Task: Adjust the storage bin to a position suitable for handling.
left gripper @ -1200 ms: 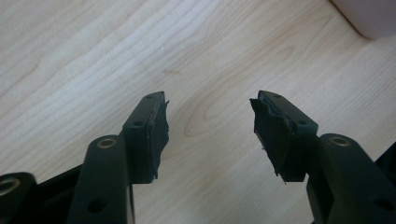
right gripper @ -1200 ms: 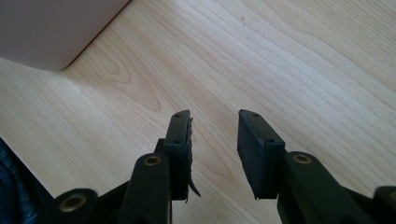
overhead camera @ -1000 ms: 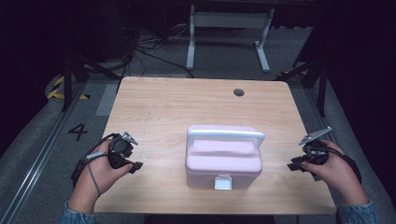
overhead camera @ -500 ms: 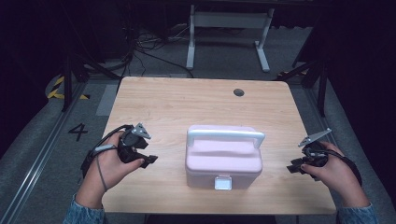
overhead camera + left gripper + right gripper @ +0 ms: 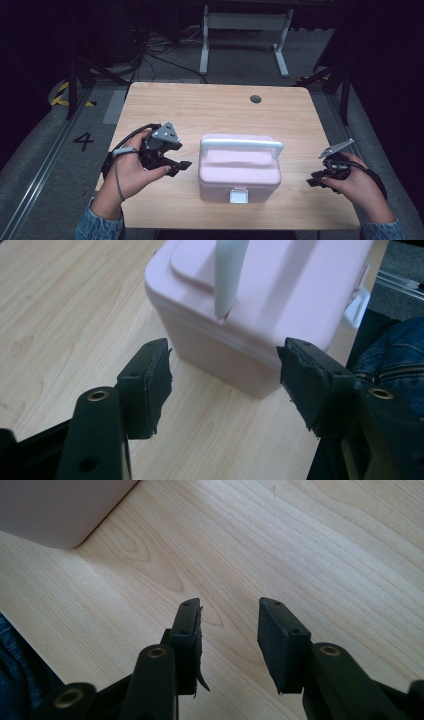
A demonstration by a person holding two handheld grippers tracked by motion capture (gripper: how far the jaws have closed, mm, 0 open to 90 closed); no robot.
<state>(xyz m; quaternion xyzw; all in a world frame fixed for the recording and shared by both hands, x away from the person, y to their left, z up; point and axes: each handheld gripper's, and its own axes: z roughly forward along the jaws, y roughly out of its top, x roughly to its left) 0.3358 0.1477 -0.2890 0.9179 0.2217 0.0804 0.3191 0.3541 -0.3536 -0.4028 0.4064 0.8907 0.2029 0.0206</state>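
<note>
Approaching pale pink plastic lidded box [image 5: 239, 169] squarely with spread, empty left gripper [image 5: 176, 164], probably toward white handle [image 5: 241, 146] (right gripper [image 5: 314, 181] parted, idle).

The rectangular pale pink plastic box [image 5: 240, 170] looks smooth and softly matt, its arched pale grey-white plastic handle [image 5: 241, 144] a little glossier. The light wooden tabletop [image 5: 210, 107] shows fine printed-looking grain (a smooth laminate, perhaps). The left gripper's black rubbery pads [image 5: 155, 385] are matt, rough and frayed at their edges.
</note>
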